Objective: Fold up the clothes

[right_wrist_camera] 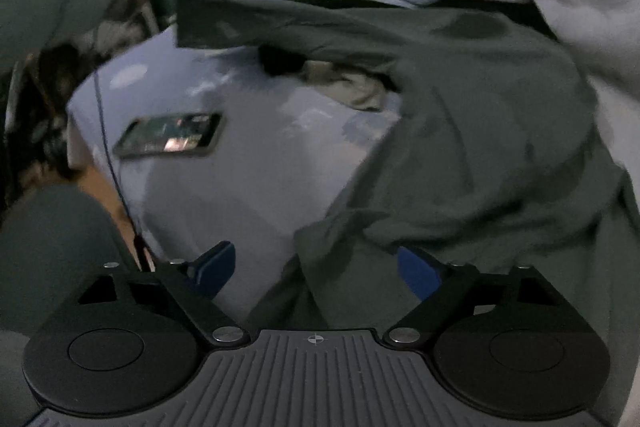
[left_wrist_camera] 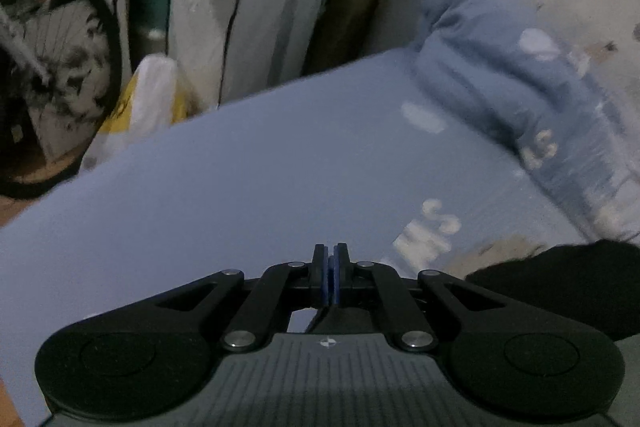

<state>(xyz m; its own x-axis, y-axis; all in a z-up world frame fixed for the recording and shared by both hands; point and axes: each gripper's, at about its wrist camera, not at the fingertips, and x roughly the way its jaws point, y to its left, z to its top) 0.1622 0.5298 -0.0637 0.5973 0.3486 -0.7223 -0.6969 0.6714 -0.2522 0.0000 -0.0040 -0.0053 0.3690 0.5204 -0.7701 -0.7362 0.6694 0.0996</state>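
— On the left, our left tool [left_wrist_camera: 330, 277] is pinched closed over the blue bed [left_wrist_camera: 240, 179], gripping nothing we can see.

— On the right, our right tool [right_wrist_camera: 316, 267] gapes wide at the grey garment [right_wrist_camera: 480, 131], which lies rumpled and unfolded.

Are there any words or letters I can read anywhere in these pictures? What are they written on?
Blue bedsheet: big white letters, smeared by motion; only an "S" can be made out.
Blue blanket: more white letters, maybe "AS", too blurred to be sure.
Phone: screen glows, nothing readable.
Dark shirt: no writing shows.
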